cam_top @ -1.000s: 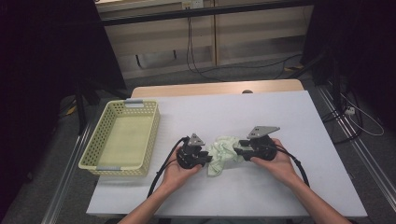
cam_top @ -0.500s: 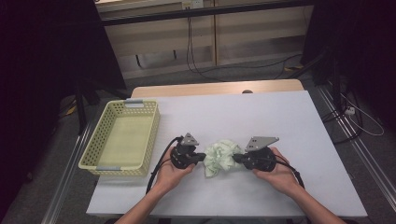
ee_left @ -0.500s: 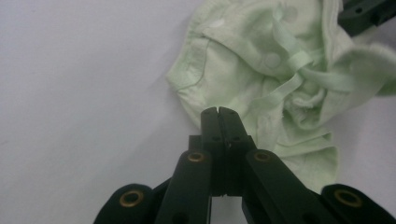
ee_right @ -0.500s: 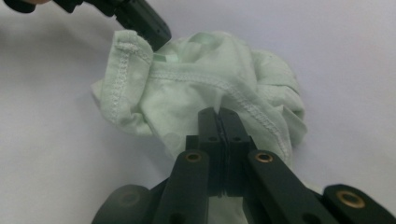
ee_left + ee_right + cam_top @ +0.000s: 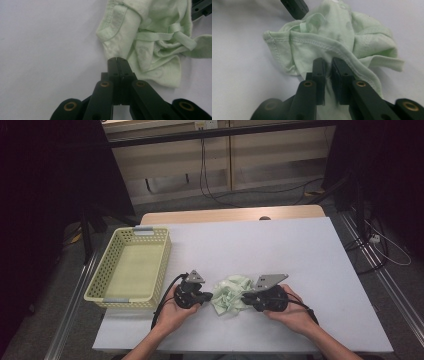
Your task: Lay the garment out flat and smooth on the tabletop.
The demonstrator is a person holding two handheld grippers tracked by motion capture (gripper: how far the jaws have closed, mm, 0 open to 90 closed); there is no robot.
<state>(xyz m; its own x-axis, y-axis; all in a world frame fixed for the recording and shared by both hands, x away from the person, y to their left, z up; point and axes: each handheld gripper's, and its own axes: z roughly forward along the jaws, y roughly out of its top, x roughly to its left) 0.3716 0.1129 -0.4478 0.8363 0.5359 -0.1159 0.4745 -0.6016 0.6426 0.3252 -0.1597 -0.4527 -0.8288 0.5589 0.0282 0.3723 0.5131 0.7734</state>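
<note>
High view puts the crumpled green garment [image 5: 231, 295] on the table [image 5: 300, 250] between both grippers; left gripper [image 5: 116, 60] is pressed together on its edge; right gripper [image 5: 329, 62] has been reopening slightly, fabric between its jaws; likely gripping to spread it; next, pull apart evenly.

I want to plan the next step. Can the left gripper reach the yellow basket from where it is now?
Probably yes. The basket stands just beside the left gripper, with bare table between them. But its jaws are shut at the edge of the green cloth, which may come along.
</note>
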